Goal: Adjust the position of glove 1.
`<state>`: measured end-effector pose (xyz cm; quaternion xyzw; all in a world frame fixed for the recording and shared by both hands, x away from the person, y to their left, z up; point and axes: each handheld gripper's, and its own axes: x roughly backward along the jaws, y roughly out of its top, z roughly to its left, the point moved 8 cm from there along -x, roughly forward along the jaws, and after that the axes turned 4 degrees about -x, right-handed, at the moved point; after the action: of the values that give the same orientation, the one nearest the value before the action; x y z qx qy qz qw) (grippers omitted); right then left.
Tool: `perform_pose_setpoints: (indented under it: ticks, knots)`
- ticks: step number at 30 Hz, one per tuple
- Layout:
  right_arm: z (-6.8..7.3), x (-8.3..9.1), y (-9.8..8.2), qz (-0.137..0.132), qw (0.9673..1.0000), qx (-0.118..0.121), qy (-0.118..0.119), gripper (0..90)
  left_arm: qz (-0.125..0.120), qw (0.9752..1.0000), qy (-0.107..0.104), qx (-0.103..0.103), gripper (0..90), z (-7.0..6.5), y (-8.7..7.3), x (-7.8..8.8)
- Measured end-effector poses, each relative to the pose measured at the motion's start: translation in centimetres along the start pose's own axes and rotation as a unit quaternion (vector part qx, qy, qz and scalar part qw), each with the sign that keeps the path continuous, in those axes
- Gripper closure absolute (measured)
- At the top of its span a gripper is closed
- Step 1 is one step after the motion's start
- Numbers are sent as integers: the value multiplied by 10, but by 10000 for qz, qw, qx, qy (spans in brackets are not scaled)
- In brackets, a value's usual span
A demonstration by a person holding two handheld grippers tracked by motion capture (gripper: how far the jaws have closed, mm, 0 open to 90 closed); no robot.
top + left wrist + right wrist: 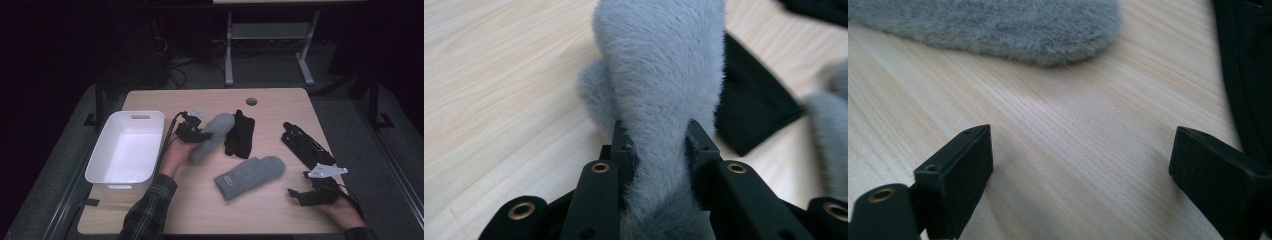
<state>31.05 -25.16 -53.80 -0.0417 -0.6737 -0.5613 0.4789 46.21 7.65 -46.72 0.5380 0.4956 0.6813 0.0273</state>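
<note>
- The grey mitten (212, 136) in your left tongs (196, 134) is pinched at one end between the two jaws, the fleece bulging out past both pads; the rest of it slants away over the worktop (200, 210), just left of a black glove (240, 134).
- Your left hand (175, 152) comes in from the bottom on a plaid sleeve (150, 210), forearm angled up the worktop, wrist beside the right wall of the white bin (125, 150).
- A second grey mitten (250, 176) lies flat near the middle of the worktop, apart from the held one.
- Your right tongs (306, 196) rest low near the right front edge, jaws spread wide with bare wood between them, grasping nothing.
- In the right gripper view, that second mitten's rounded end (998, 30) lies ahead of the jaws.
- Another black glove (305, 145) lies just beyond your right hand (345, 210).
</note>
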Motion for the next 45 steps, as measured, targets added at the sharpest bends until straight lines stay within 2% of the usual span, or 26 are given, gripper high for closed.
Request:
perform_pose_setpoints:
  ticks: [5, 8, 13, 23, 28, 37, 43, 45]
  knots:
    - [0, 0, 0, 0, 10000, 1, -2, 103, -77, 9998, -206, 12, 715, -15, 8, 12]
    - [0, 0, 0, 0, 10000, 0, -2, 103, -148, 9992, -373, 87, 715, -23, 13, 17]
    - [0, 0, 0, 0, 10000, 0, -5, 103, -187, 9981, -578, 41, 714, -39, 19, 22]
    - [0, 0, 0, -1, 10000, -1, -5, 103, -204, 9951, -923, -288, 714, -73, 29, 18]
    - [0, 0, 0, -2, 10000, -1, -4, 103, -146, 9938, -1017, -434, 714, -89, 30, 13]
    - [0, 0, 0, -2, 10000, -1, -3, 103, -17, 9888, -1290, -749, 713, -119, 29, 4]
    - [0, 0, 0, 0, 10000, -3, -3, 103, 53, 9859, -1388, -930, 712, -135, 28, -4]
    - [0, 0, 0, -2, 10000, -2, -4, 103, 96, 9849, -1361, -1068, 711, -138, 27, -7]
